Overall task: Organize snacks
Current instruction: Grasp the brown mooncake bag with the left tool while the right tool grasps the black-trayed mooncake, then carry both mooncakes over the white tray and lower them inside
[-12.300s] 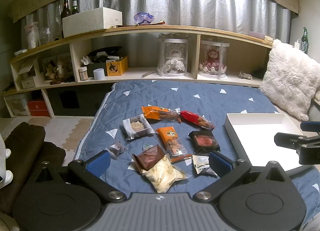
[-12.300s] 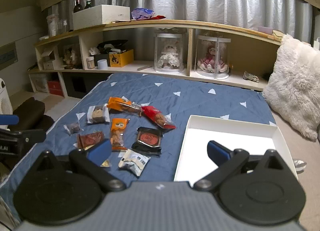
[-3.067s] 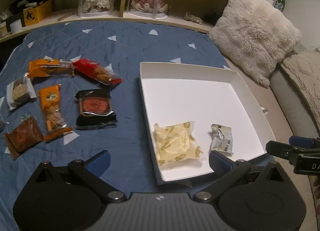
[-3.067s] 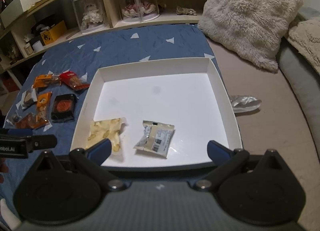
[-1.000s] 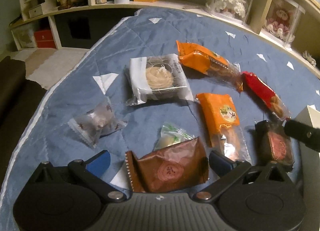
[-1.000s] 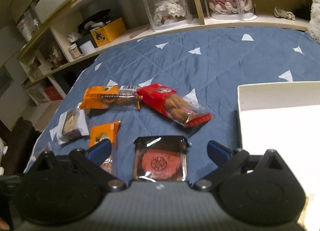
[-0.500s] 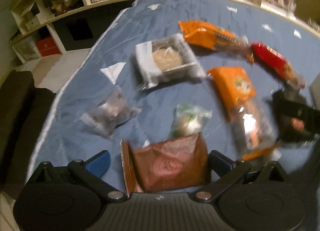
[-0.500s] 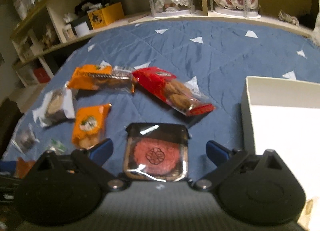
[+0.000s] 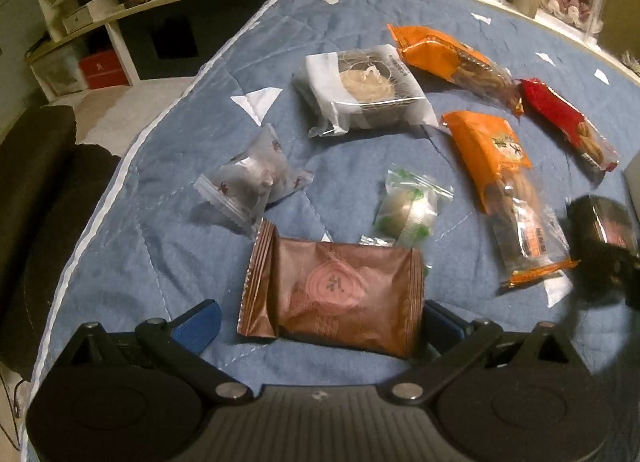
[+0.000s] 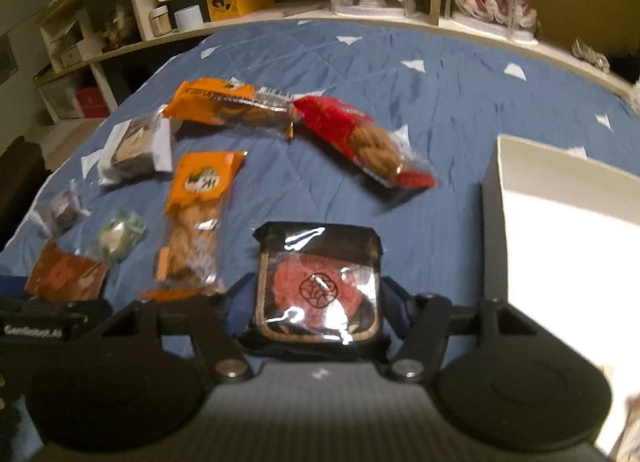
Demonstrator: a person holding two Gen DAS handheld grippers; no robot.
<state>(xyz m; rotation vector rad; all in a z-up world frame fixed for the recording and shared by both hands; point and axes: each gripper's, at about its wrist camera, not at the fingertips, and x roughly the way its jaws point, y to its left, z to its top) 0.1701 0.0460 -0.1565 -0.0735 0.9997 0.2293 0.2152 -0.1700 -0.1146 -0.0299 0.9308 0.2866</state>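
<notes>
Eight wrapped snacks lie scattered on the blue quilted bedspread (image 9: 168, 262). Left gripper (image 9: 320, 326) sits low over the brown pastry packet (image 9: 332, 294), its jaws spread wide on either side of the packet; the blue pad on the left stands clear of the wrapper, the one on the right is just beside its edge. Right gripper (image 10: 316, 302) has its jaws drawn in against the sides of the black-framed pink pastry pack (image 10: 318, 286), grasping it near the bedspread. Just beyond the brown packet lie a small green-and-clear candy wrapper (image 9: 408, 205) and a grey translucent candy pack (image 9: 252, 181). Farther off are a white-sleeved round cake (image 9: 364, 89), a long orange biscuit pack (image 9: 452, 57), a second orange pack (image 9: 504, 189) and a red cookie pack (image 10: 364, 137). The white tray (image 10: 496, 165) stands to the right of the pink pastry pack, its near wall close by.
</notes>
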